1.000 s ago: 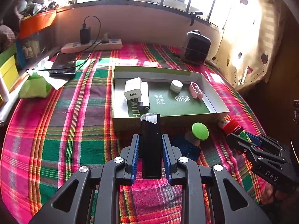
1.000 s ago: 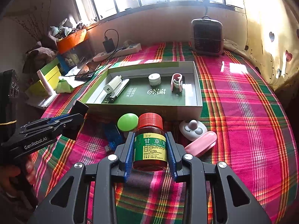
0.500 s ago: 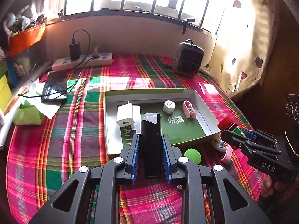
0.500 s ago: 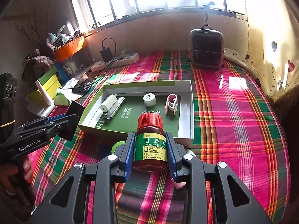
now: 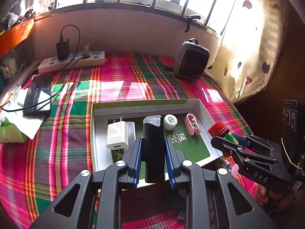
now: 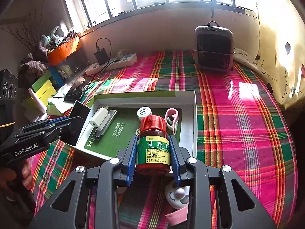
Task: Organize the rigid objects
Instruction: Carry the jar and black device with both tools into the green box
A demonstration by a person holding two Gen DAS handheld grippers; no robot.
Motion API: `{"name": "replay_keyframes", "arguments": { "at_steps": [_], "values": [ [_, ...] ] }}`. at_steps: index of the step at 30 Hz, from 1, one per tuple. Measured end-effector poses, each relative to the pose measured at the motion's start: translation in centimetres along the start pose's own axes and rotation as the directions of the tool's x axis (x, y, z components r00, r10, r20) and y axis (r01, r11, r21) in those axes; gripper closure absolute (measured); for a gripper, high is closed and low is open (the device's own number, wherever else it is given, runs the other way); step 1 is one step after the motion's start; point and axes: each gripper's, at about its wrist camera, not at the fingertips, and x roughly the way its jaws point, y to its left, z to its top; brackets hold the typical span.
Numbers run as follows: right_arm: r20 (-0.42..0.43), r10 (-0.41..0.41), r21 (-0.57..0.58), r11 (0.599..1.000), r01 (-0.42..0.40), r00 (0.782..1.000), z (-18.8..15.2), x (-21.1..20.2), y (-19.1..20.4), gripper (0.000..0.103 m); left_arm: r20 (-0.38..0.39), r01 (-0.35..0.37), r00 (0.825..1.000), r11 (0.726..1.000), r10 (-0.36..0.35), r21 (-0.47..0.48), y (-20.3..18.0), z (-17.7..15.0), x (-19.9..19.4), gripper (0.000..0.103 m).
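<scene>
As both loads have risen over the box (image 5: 202, 106), our left fingers (image 5: 138, 158) clamp the black case (image 5: 154, 145), our right fingers (image 6: 131, 158) the pill bottle (image 6: 153, 145), ready for placing.

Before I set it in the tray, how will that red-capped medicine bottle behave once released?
The medicine bottle looks rigid, so the right gripper pads shouldn't deform it. It is round, so laid down it may roll toward the pink clip. Stood upright, its wide base probably keeps it steady.

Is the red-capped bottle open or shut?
Shut: the red cap sits on the bottle, held upright in the right gripper.
</scene>
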Motion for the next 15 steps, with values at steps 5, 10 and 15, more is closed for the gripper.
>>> {"name": "replay_keyframes", "arguments": {
  "at_steps": [5, 10, 15],
  "values": [
    [-0.034, 0.016, 0.002, 1.0, -0.016, 0.999, 0.3, 2.0, -0.3, 0.07, -0.035, -0.003, 0.999, 1.0, 0.003, 0.008, 0.0, 0.8, 2.3, 0.081],
    [-0.057, 0.021, -0.001, 1.0, -0.022, 0.998, 0.4, 3.4, -0.5, 0.07, -0.064, -0.002, 0.998, 1.0, 0.002, 0.003, 0.0, 1.2, 4.3, 0.081],
    [-0.07, 0.026, -0.004, 1.0, -0.027, 0.997, 0.6, 4.5, -0.6, 0.07, -0.081, -0.019, 0.997, 1.0, 0.019, 0.007, 0.1, 1.4, 5.8, 0.081]
  ]
}}
